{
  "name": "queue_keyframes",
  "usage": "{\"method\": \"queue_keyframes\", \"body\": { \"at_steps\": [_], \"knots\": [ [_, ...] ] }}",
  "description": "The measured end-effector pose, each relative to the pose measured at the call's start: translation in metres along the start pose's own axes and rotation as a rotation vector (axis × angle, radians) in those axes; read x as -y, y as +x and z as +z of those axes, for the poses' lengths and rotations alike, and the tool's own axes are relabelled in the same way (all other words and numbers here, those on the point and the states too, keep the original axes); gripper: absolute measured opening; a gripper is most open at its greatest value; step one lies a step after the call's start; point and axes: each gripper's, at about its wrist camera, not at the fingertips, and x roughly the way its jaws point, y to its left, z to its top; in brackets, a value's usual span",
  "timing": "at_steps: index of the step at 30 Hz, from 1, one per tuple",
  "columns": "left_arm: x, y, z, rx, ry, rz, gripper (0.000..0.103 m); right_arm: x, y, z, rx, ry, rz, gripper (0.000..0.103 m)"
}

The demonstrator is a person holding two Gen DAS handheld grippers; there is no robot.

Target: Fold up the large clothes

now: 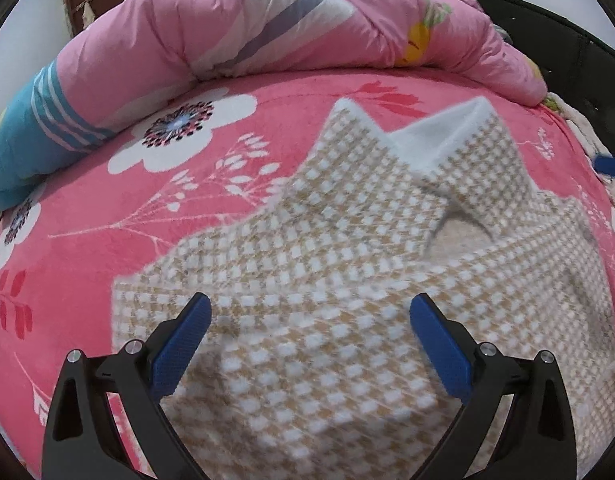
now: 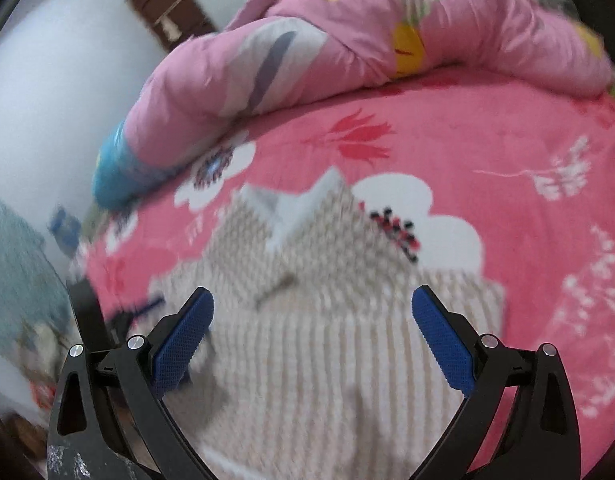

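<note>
Broadly: both grippers poised above a garment lying on a bed, nothing grasped.

Largest first, the pink plush bedspread with white flower print [image 1: 287, 92] carries the tan-and-white houndstooth fleece garment with a white-lined collar [image 1: 307, 280], which lies partly folded just below the bunched pink quilt [image 1: 267, 20]; the quilt's blue striped end [image 1: 31, 132] rests at the left. The left gripper [image 1: 310, 344] and the right gripper [image 2: 313, 340] each hover over the garment's near part with the blue ribbed pads [image 1: 183, 344] spread wide and empty. Judged risks: thick fleece may slip from a shallow pinch, or the pads may catch several layers, or the bedspread beneath, and drag the existing fold askew. Motion blur in the right wrist view makes edge placement uncertain there.
</note>
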Motion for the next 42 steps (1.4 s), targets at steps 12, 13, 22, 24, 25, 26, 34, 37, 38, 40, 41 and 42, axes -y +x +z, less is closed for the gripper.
{"method": "queue_keyframes", "body": {
  "at_steps": [12,13,22,24,25,26,34,37,38,40,41,42],
  "knots": [
    [-0.013,0.011,-0.007,-0.020,-0.045,-0.036,0.098,0.025,0.069,0.082,-0.084,0.085,-0.168,0.095],
    [-0.013,0.012,-0.008,-0.017,-0.047,-0.038,0.098,0.027,0.073,0.085,-0.089,0.090,-0.173,0.095],
    [-0.014,0.012,-0.010,-0.005,-0.057,-0.045,0.098,0.014,0.126,0.078,-0.254,0.075,-0.175,0.085],
    [-0.014,0.011,-0.010,0.001,-0.062,-0.052,0.098,0.010,0.129,0.072,-0.282,0.059,-0.206,0.048],
    [-0.016,0.010,-0.010,0.007,-0.067,-0.060,0.098,0.008,0.127,0.070,-0.285,0.059,-0.188,0.036],
    [-0.018,0.010,-0.010,0.013,-0.074,-0.073,0.098,0.004,0.121,0.068,-0.283,0.054,-0.171,0.020],
    [-0.046,-0.019,-0.011,0.091,-0.168,-0.173,0.098,-0.050,0.043,0.012,-0.200,-0.234,-0.157,0.010],
    [-0.058,-0.038,-0.012,0.146,-0.186,-0.172,0.098,-0.061,0.025,-0.020,-0.184,-0.330,-0.173,0.010],
    [-0.060,-0.044,-0.012,0.160,-0.193,-0.173,0.098,-0.063,0.022,-0.031,-0.179,-0.361,-0.174,0.010],
    [-0.069,-0.059,-0.010,0.202,-0.218,-0.176,0.098,-0.068,0.020,-0.057,-0.166,-0.440,-0.191,0.011],
    [-0.070,-0.066,-0.012,0.219,-0.227,-0.179,0.098,-0.067,0.019,-0.065,-0.166,-0.460,-0.188,0.011],
    [-0.073,-0.072,-0.011,0.238,-0.235,-0.180,0.098,-0.064,0.018,-0.077,-0.168,-0.482,-0.186,0.011]
  ]
}}
